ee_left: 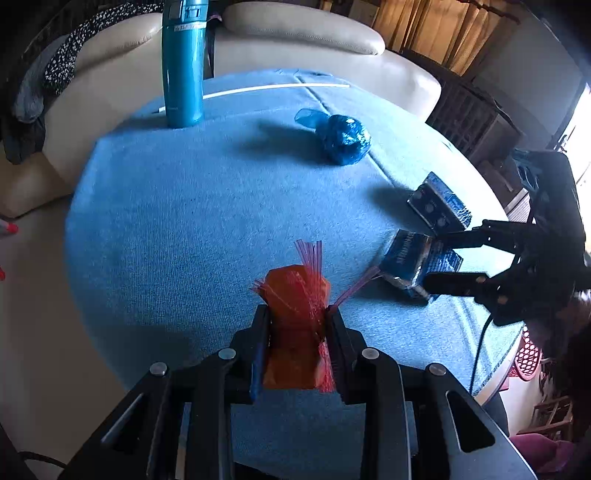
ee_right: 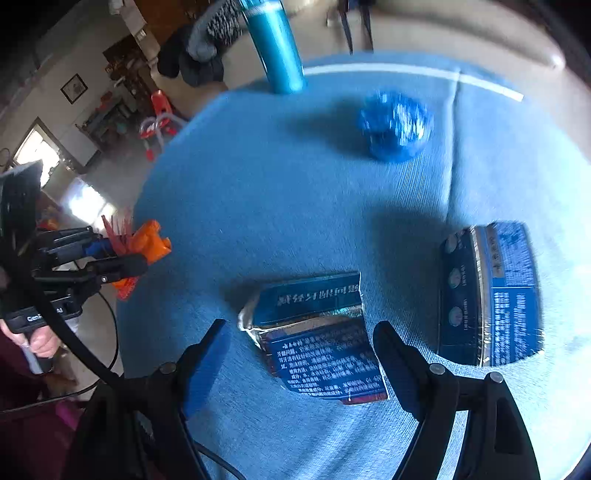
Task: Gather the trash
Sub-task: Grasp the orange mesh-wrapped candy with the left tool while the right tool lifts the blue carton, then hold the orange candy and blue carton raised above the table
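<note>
Left tongs (ee_left: 295,321) are closed tight on an orange wrapper (ee_left: 295,295), held above the blue tabletop (ee_left: 177,221). Right tongs (ee_right: 299,328) stand wide open around a torn carton (ee_right: 317,332), not pressing it. Another carton (ee_right: 495,295) lies beside; a blue wad (ee_right: 395,125) and bottle (ee_right: 275,48) farther.

A round table (ee_left: 155,206) covered in blue ribbed cloth fills the middle of the view. Behind it stands a cream leather sofa (ee_left: 295,40) with dark speckled clothing (ee_left: 74,48) draped over its left end. To the right, tan curtains (ee_left: 436,26) hang beside a dark wooden lattice cabinet (ee_left: 465,114), and strong daylight pours in at the far right edge. The floor (ee_left: 33,332) is pale and smooth. On the other side of the room, a small framed picture (ee_right: 74,88) hangs on a light wall, above a bright doorway (ee_right: 37,151) and red toys (ee_right: 160,110).
</note>
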`<state>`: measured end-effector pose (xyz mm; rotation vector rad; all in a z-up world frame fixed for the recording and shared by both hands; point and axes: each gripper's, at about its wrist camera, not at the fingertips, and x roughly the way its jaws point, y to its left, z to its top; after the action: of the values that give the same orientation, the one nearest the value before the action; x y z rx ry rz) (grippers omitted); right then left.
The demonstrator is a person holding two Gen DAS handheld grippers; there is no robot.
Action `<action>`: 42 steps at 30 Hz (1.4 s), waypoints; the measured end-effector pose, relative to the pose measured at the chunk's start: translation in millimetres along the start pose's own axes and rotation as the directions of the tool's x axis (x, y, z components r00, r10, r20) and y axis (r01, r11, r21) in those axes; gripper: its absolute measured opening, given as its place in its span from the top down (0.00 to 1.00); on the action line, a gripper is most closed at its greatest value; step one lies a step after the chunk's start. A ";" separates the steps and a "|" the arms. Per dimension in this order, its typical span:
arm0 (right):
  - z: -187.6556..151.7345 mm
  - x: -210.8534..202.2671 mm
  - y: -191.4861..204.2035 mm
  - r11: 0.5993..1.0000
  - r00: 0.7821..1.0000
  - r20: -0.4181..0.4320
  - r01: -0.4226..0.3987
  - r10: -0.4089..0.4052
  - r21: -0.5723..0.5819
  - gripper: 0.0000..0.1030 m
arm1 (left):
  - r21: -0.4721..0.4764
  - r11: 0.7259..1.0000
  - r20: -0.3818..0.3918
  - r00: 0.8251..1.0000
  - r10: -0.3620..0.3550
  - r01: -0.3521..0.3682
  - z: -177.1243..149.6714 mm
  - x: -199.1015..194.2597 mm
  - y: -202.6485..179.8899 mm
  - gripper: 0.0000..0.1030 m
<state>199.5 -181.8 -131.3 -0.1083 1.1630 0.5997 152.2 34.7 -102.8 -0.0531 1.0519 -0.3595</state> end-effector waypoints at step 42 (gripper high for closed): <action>-158.8 -189.7 -24.2 0.902 0.837 0.445 0.123 -0.318 0.413 0.38 | 0.264 0.926 0.290 0.938 0.191 -0.270 22.6 -64.3 -148.6 0.69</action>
<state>30.6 -336.1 -34.0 0.2262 0.7145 0.1661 103.7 -87.7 -5.8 0.2901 0.7243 -0.2835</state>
